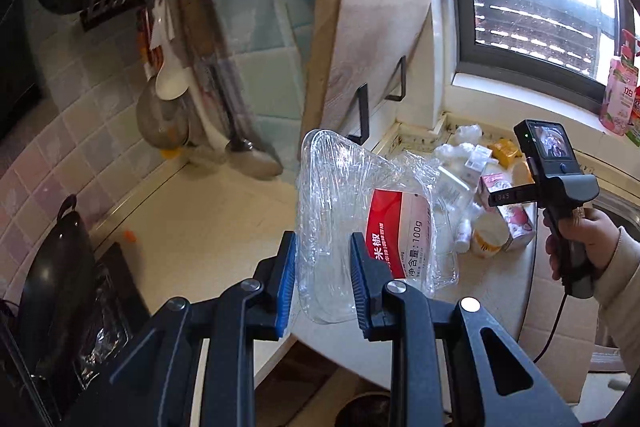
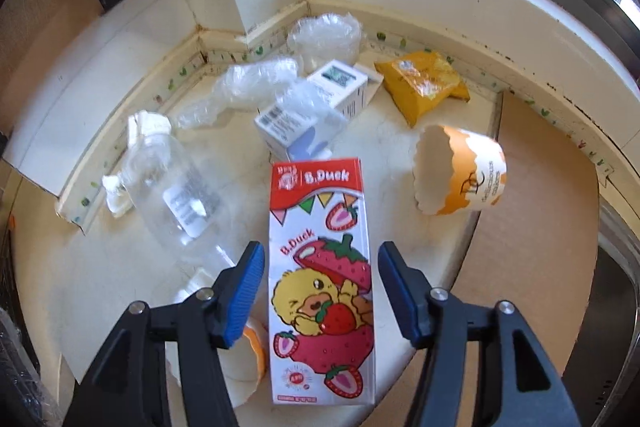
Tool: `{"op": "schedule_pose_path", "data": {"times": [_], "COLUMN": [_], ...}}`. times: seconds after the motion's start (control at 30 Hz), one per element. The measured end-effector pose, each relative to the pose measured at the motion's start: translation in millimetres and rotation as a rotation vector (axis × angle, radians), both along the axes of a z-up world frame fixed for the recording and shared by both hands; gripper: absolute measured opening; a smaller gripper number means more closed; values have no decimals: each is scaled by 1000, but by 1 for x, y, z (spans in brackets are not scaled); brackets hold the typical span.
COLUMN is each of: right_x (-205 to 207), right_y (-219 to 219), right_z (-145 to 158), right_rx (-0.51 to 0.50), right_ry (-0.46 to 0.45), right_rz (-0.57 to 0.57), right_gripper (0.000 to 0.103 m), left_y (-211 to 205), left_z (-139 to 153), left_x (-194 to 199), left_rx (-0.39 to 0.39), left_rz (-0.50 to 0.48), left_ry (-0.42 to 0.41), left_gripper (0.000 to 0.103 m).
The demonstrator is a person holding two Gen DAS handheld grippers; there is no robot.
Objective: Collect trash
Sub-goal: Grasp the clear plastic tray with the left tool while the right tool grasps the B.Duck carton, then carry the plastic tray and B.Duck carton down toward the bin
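The left gripper (image 1: 323,263) is closed on a clear plastic tray (image 1: 340,203), wrapped in film and carrying a red and white label; its two blue pads press on the tray's near edge, and the tray stands up from the jaws toward 12 o'clock, held above the bench (image 1: 208,227). From this gripper at 2 o'clock, a heap of trash lies in the corner of the bench under the window (image 1: 540,7). At 3 o'clock a hand (image 1: 576,239) holds the handle of the other gripper. A cutting board (image 1: 360,47) leans in a black rack at 12 o'clock, and a black pan (image 1: 56,287) sits at 9 o'clock.

The right gripper (image 2: 321,285) stands open, its jaws on either side of a strawberry milk carton (image 2: 320,279) that lies flat on the bench; the pads do not touch the carton, a gap shows on each side. From this gripper, a clear plastic bottle (image 2: 172,195) lies at 10 o'clock, just beside the carton. An orange and white paper cup (image 2: 460,171) lies on its side at 1 o'clock, apart from the carton. At 12 o'clock two small white boxes (image 2: 304,115) rest near the carton's top, with crumpled clear film (image 2: 256,83) on and around them. A yellow snack bag (image 2: 424,83) lies farther, at 1 o'clock, near the wall. Another orange paper cup (image 2: 248,355) lies partly hidden under the left finger, at 7 o'clock.
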State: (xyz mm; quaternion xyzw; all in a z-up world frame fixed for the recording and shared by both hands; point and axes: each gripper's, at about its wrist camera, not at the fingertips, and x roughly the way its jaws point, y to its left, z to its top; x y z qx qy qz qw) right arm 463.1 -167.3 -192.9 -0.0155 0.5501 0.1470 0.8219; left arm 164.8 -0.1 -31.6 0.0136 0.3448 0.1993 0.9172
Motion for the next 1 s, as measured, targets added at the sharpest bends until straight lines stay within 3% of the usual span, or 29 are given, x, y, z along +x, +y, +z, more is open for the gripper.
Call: {"op": "schedule_pose_path", "data": {"times": [0.17,0.43,0.57,0.77,1.0], "right_x": [-6,-48,-99,-206,-336], "right_y": [-11,-51,-67,-66,-38], "right_z": [-1,52,83,115,99], "right_rx": [73,154,193,236,263], "right_ry": [9,-110,-151,-177,-123], "right_rz": [-35,-145,-143,-116,-91], "right_gripper": [53,53,53,53,53], "left_y": [5,4,6,9,8], "left_z": [-4,3,7,2,-39], "left_x": [-9,-35,-59,-110,-174], "left_rx": [-4,11,10,3,-16], "left_rz": [20,-12,-47,-141,-271], "left_ry": [10,-25,-52,-44,53], "left_gripper": [24,24,24,24,24]}}
